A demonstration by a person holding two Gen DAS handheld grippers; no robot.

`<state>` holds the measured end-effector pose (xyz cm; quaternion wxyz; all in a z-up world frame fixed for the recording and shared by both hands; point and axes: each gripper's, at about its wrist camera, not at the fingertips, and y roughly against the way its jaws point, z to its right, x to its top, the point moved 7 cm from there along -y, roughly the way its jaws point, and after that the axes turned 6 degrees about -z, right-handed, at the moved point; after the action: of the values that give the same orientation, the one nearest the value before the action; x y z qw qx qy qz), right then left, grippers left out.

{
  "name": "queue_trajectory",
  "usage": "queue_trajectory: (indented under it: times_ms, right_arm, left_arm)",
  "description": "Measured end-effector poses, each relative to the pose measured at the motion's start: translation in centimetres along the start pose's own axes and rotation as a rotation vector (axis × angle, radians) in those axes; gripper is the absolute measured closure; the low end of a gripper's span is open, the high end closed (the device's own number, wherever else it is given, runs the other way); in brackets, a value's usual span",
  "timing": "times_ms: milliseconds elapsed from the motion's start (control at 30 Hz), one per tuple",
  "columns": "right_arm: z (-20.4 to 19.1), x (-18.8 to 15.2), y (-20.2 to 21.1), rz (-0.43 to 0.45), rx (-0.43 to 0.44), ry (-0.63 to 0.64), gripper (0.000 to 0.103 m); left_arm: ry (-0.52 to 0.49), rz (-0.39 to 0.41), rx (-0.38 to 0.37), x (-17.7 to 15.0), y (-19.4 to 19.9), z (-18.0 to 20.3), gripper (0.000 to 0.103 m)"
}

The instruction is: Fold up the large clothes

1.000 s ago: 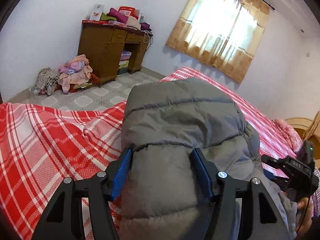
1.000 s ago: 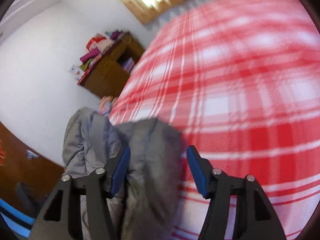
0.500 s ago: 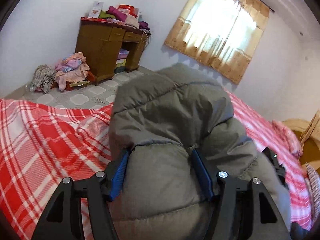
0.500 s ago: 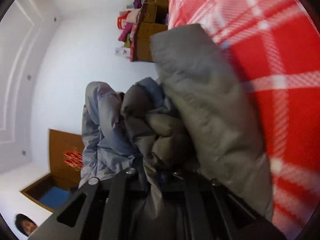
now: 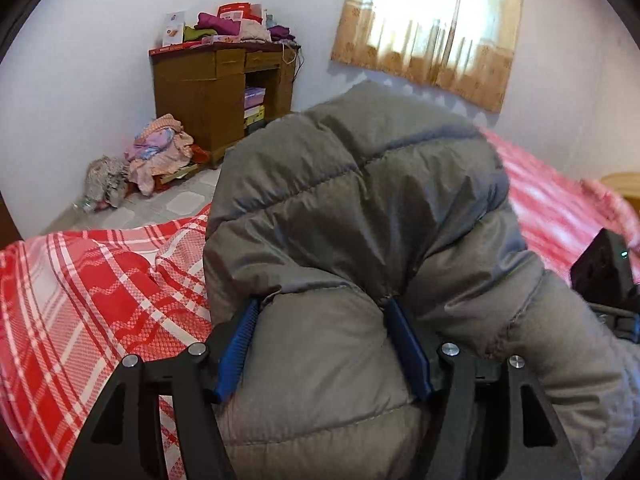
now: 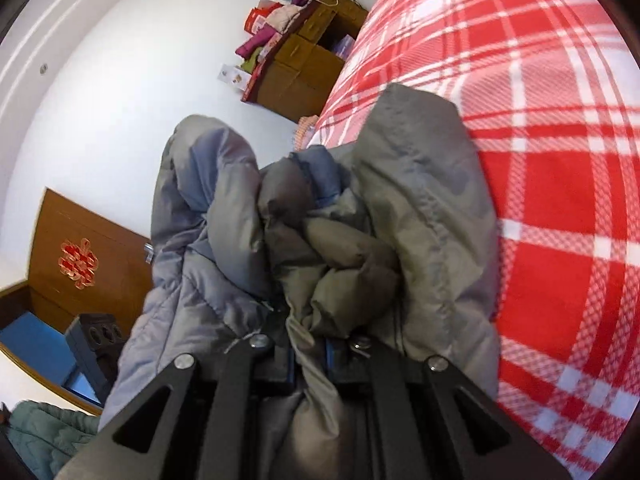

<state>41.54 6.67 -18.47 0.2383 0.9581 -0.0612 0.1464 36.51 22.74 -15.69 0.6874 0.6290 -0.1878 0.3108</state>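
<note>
Your left gripper (image 5: 326, 340) has its blue-padded fingers (image 5: 236, 354) spread wide around a thick fold of the grey quilted puffer jacket (image 5: 360, 208), and the padding bulges out between them, pressing against both pads. The jaws have just been easing slightly wider, with the jacket between them. The jacket rises in a rounded hump ahead of that gripper and hides much of the bed with the red-and-white plaid sheet (image 5: 80, 288), which shows to the left and again, blurred, to the right. At the right edge of this view you can see part of the black body of your other gripper.

Your right gripper (image 6: 310, 354) has its fingers pressed nearly together, pinching a thin bunch of the same grey quilted puffer jacket (image 6: 420, 200). The fabric is gathered into crumpled folds just ahead of the fingers, with a broad flap standing up on the right against the plaid sheet (image 6: 560, 160) and a paler, bluish-grey part hanging off to the left.

Against the far wall stands a brown wooden desk (image 5: 200, 84), its tabletop piled with clothes and boxes. A heap of pink and pale clothing (image 5: 160, 152) lies on the tiled floor beside it. A tan curtain (image 5: 432, 28) covers the bright window.
</note>
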Motion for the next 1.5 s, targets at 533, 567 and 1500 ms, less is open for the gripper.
queue_trajectory:
  times_ms: [533, 567, 1500]
  right_arm:
    - [-8.5, -2.8, 9.8, 0.09, -0.445, 0.31, 0.032]
    - [-9.0, -3.3, 10.5, 0.105, -0.471, 0.334, 0.032]
    - [-23.3, -17.7, 24.1, 0.689, -0.73, 0.564, 0.005]
  left_arm:
    - [-0.04, 0.013, 0.14, -0.2, 5.4, 0.6, 0.026]
    - [-0.046, 0.03, 0.15, -0.3, 6.5, 0.9, 0.026]
    - [-0.057, 0.232, 0.343, -9.1, 27.5, 6.8, 0.024]
